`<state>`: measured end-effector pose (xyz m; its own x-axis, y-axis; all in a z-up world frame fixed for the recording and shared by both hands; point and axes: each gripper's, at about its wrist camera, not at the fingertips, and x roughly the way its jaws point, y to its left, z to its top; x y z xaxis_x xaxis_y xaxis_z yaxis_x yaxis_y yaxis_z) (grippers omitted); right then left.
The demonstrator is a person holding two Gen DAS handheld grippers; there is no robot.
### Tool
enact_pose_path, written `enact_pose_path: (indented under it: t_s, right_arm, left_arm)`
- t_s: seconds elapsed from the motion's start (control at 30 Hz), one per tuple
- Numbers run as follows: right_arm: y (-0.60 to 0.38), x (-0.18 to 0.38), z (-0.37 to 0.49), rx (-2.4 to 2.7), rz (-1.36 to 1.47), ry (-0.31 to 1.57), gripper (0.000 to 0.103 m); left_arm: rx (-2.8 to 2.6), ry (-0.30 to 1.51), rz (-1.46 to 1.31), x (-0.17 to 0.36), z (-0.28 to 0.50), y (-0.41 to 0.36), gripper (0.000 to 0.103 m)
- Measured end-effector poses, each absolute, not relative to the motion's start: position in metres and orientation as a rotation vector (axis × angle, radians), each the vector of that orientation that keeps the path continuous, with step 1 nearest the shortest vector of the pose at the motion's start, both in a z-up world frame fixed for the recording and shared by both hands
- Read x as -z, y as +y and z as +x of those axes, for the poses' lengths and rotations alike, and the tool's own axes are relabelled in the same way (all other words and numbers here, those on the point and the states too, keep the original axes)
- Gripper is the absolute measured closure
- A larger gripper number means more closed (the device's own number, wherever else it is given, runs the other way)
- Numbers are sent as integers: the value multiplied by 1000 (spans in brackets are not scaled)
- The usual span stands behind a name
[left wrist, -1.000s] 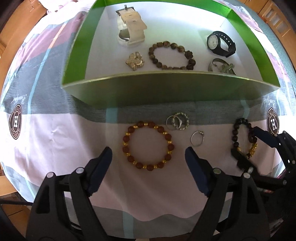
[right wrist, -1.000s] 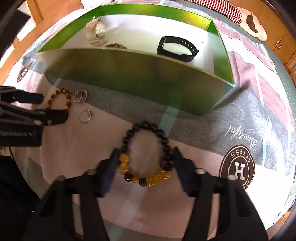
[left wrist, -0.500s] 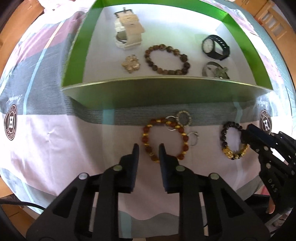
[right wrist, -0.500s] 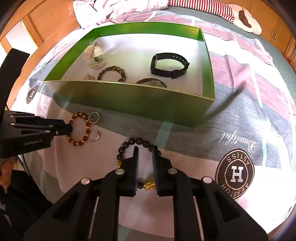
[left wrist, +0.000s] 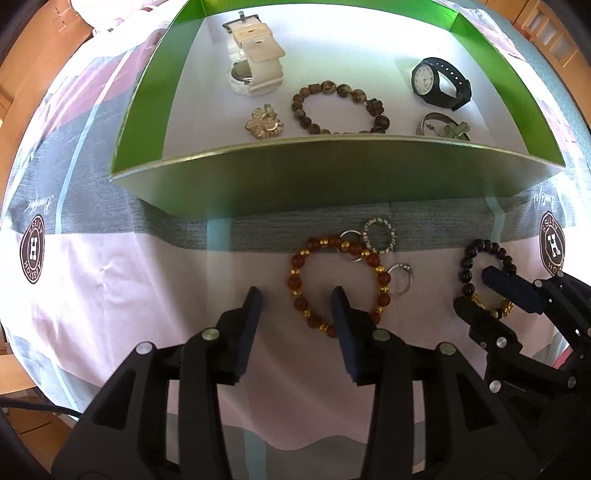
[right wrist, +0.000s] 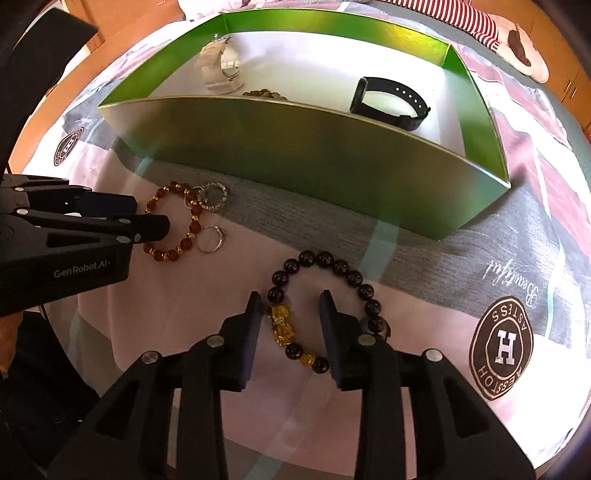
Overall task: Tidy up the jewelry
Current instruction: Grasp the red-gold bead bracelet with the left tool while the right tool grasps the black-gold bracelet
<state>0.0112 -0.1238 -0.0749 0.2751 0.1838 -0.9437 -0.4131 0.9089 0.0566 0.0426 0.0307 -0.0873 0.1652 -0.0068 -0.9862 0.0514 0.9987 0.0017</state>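
A red and gold bead bracelet (left wrist: 383,277) lies on the cloth in front of the green box (left wrist: 332,173). My left gripper (left wrist: 297,302) is open, its fingers straddling the bracelet's left side. A black and gold bead bracelet (right wrist: 354,278) lies to the right. My right gripper (right wrist: 290,303) is open, its fingers straddling that bracelet's gold charm side. It also shows in the left wrist view (left wrist: 476,291). A sparkly ring (left wrist: 379,235), a plain ring (left wrist: 348,246) and a small stone ring (left wrist: 400,277) lie beside the red bracelet.
The box holds a white watch (left wrist: 255,62), a brown bead bracelet (left wrist: 340,107), a flower brooch (left wrist: 264,123), a black watch (left wrist: 439,83) and a silver bangle (left wrist: 441,127). The patterned cloth (left wrist: 110,280) covers the surface. A striped cloth (right wrist: 476,18) lies behind the box.
Both grippers were shut half a second ago and have opened partway. Each now sits lower, straddling its bracelet. The red bracelet lies further right than a second ago.
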Motion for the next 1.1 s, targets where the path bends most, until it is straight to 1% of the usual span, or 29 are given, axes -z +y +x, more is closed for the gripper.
enact_pose_path:
  t_s: [0.13, 0.17, 0.33, 0.5, 0.6, 0.67, 0.7, 0.73, 0.77, 0.8, 0.87, 0.93, 1.1]
  right_arm:
    - [-120, 76, 5, -395, -253, 1214, 71]
    - [-116, 77, 5, -392, -261, 1212, 71]
    - [-107, 81, 6, -386, -262, 1215, 71]
    - [-99, 83, 7, -384, -267, 1212, 71]
    - [-101, 83, 6, -387, -270, 1210, 71]
    - [-101, 83, 5, -396, -268, 1209, 75]
    - [-100, 83, 4, -404, -264, 1209, 80]
    - [-98, 82, 3, -415, -263, 1210, 84]
    - [-96, 82, 2, -418, -269, 1207, 85]
    - [-95, 82, 1, -420, -276, 1204, 87]
    - [-92, 82, -1, -423, -281, 1200, 89]
    - [-92, 81, 0, -424, -272, 1200, 90]
    - [-100, 68, 2, -426, -243, 1174, 90]
  left_arm:
    - [43, 1398, 52, 87, 42, 28, 63]
    - [44, 1396, 59, 87, 42, 27, 60]
    - [53, 1404, 51, 91, 41, 22, 52]
    - [58, 1409, 48, 92, 42, 23, 47]
    - [52, 1403, 63, 93, 41, 21, 46]
    - [49, 1399, 71, 94, 41, 18, 47]
    - [50, 1397, 72, 93, 40, 16, 48]
    - [57, 1396, 70, 93, 40, 14, 53]
    - [62, 1394, 70, 92, 38, 12, 61]
    - [63, 1392, 71, 91, 38, 11, 67]
    - [72, 1388, 65, 88, 36, 9, 87]
    - [72, 1384, 55, 84, 34, 8, 93]
    - [68, 1346, 70, 67, 30, 4, 94]
